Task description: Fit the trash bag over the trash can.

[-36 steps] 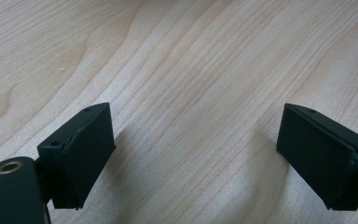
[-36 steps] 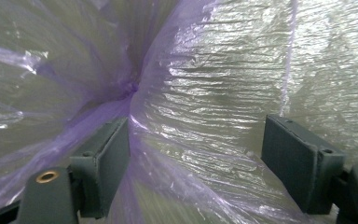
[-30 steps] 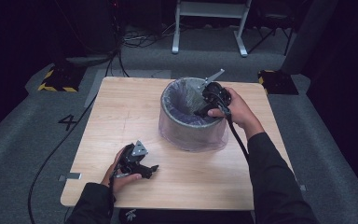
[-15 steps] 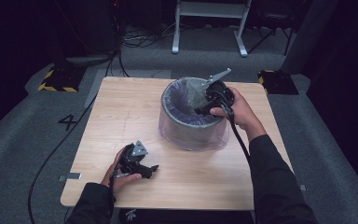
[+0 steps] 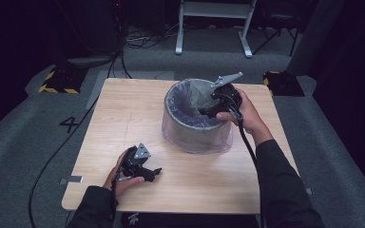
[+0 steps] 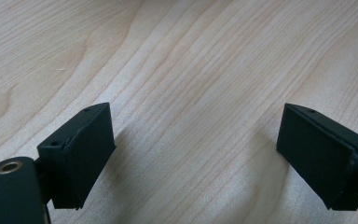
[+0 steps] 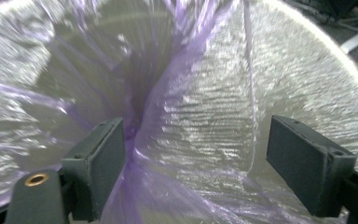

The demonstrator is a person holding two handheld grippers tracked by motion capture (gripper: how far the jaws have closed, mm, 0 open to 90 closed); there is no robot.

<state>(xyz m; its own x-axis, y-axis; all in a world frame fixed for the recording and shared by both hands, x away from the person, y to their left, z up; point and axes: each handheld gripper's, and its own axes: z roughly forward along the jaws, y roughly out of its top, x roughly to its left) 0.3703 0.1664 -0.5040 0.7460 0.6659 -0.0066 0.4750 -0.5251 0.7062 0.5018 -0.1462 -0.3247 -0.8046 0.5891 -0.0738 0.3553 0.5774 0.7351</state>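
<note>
A round grey bin [image 5: 190, 128] stands upright on the far right part of the wooden table [image 5: 123, 114], its mouth facing up. A thin purple bag liner [image 7: 177, 121] covers its inside and hangs over its outer wall. The right gripper [image 5: 208, 110] reaches into the mouth; its jaws have just been opening, with a fold of liner between them, touching one pad [image 7: 105, 161]. The left gripper [image 5: 153, 174] rests near the table's front edge, jaws apart and holding nothing.

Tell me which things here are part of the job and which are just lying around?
Part of the job:
- bin
- purple bag lining it
- right gripper, jaws apart inside the bag, just been opening
- left gripper, open over the table

Just lying around:
- metal stand
- floor cables
</note>
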